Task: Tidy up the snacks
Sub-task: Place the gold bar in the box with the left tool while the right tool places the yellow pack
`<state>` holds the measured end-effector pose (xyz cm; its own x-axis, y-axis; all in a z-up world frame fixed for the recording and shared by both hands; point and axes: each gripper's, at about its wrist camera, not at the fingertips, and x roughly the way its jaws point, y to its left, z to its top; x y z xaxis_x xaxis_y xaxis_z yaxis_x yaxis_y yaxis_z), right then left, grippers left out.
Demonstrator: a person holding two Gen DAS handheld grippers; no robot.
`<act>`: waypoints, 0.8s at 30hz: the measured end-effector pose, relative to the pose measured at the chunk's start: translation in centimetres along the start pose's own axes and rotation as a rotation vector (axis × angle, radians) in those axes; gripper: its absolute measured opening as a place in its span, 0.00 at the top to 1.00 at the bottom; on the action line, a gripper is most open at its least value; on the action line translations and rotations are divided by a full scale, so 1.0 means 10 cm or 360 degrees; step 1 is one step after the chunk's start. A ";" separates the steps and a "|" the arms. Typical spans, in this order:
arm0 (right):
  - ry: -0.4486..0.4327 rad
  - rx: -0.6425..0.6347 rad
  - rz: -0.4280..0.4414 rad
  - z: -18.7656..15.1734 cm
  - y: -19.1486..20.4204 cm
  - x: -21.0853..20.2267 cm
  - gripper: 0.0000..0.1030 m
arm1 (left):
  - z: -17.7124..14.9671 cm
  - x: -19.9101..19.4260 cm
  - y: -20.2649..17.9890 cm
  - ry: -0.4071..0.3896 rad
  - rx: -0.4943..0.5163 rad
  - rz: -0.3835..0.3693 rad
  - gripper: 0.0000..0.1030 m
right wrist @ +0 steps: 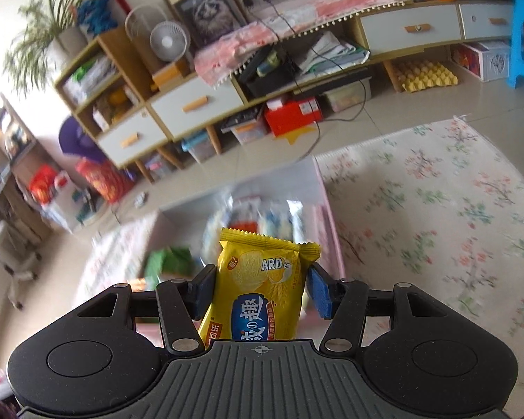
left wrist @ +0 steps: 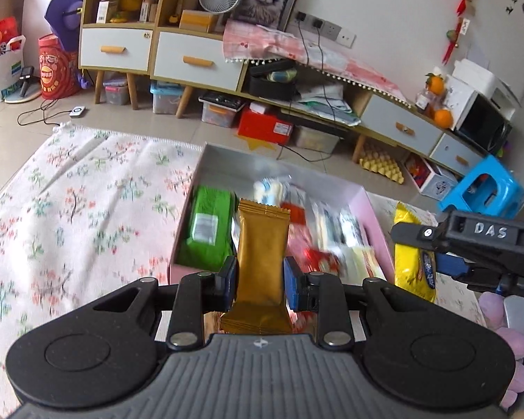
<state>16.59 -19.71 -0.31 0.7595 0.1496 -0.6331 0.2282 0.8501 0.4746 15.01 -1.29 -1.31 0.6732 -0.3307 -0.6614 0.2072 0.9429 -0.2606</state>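
I'm holding two pkts above the pink box (left wrist: 373, 216), which is sitting on the floral rug (left wrist: 87, 192). L gripper (left wrist: 260, 279) is clamping a gold snack bar (left wrist: 260, 251); R gripper (right wrist: 262, 289) is clamping a yellow biscuit pack (right wrist: 262, 279). Box is already holding a green pack (left wrist: 209, 230) and several other snacks; these two aren't in yet, so I'm judging the task mostly done.

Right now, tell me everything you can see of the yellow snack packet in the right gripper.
The yellow snack packet is a glossy plastic pillow pack with a crimped, saw-toothed top edge, a biscuit picture, a blue label with white characters and the letters "ARD". It stands upright, slightly tilted, clamped at its sides by the right gripper, held above the pink box. Its lower end is hidden behind the gripper body.
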 end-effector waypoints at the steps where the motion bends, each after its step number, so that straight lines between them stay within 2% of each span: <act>1: -0.0017 0.0032 0.0024 0.03 -0.01 0.04 0.46 | 0.04 0.04 0.01 0.0003 -0.0003 0.0007 0.75; 8: -0.0068 0.0122 0.0096 0.14 -0.11 0.36 0.46 | 0.25 0.39 0.01 -0.0031 0.0101 0.0056 0.75; 13: -0.0054 0.0108 0.0079 0.15 -0.20 0.54 0.46 | 0.32 0.63 0.00 -0.0001 0.0195 0.0097 0.75; 17: -0.0031 0.0175 0.0111 0.14 -0.32 0.64 0.46 | 0.35 0.76 0.01 0.0022 0.0261 0.0122 0.75; 24: -0.0014 0.0203 0.0156 0.12 -0.35 0.73 0.46 | 0.39 0.90 0.04 0.0047 0.0299 0.0170 0.75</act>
<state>22.02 -22.21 -5.87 0.7870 0.2237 -0.5750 0.2280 0.7605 0.6079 23.89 -3.73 -4.58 0.6779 -0.2267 -0.6993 0.2661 0.9624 -0.0540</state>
